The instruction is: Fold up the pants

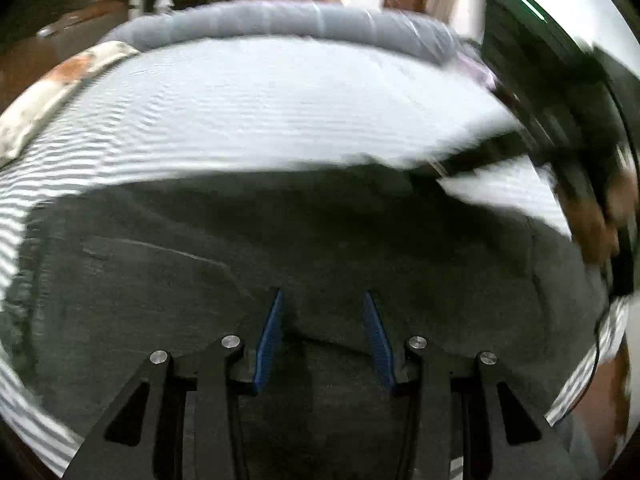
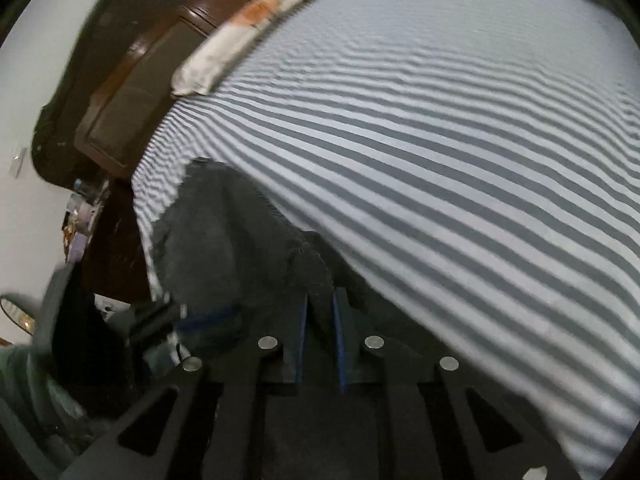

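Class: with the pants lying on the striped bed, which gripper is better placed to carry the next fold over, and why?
Right. The right gripper is shut on a bunch of the pants, while the left gripper hangs open over flat cloth, gripping nothing.

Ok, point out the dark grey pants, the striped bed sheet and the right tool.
Dark grey fleece pants (image 1: 168, 280), left wrist view, flat middle panel.
Grey-and-white striped bed sheet (image 2: 460, 140), right wrist view, bare middle.
Right tool (image 2: 320, 308), right wrist view, between fingertips pinching pants fabric.

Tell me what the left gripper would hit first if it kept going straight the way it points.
Most likely the dark grey pants. They spread right in front of the left gripper, whose jaws stand apart with nothing pressed between them. The striped bedsheet lies beyond. Blur makes the gap hard to judge.
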Tool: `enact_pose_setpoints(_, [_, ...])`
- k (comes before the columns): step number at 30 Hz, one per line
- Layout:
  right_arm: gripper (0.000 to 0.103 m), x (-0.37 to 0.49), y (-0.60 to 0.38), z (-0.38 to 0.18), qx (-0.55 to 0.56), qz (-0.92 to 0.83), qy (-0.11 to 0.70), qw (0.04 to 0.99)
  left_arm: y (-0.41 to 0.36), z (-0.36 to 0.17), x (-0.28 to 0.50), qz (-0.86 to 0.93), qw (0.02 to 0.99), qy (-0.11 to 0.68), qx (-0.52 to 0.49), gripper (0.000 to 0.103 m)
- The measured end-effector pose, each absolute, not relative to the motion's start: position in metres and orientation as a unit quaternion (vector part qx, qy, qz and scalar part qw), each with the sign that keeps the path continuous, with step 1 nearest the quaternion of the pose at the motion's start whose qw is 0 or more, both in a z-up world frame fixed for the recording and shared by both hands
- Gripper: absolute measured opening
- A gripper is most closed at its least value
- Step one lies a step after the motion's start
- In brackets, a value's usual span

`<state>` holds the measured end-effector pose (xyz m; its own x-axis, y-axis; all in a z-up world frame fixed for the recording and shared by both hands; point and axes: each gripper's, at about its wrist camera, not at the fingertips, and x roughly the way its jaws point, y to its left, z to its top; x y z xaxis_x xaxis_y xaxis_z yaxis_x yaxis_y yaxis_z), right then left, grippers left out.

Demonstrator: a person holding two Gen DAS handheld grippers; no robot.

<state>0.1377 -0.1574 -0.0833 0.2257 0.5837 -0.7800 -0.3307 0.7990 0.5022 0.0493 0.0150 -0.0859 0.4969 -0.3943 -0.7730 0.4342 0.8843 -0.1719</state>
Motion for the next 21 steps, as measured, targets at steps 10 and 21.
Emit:
enact_pose_setpoints(10, [0.008,0.058,-0.115,-0.111,0.081,0.287,0.553,0.778,0.060,-0.041,0.074,-0.199,0.895,0.399,-0.016,0.044])
enact_pose_setpoints(21, [0.018,0.066,-0.126,-0.107,0.153,0.252,0.550,0.781,0.031,-0.112,0.087,-0.167,0.861,0.477,0.057,0.044])
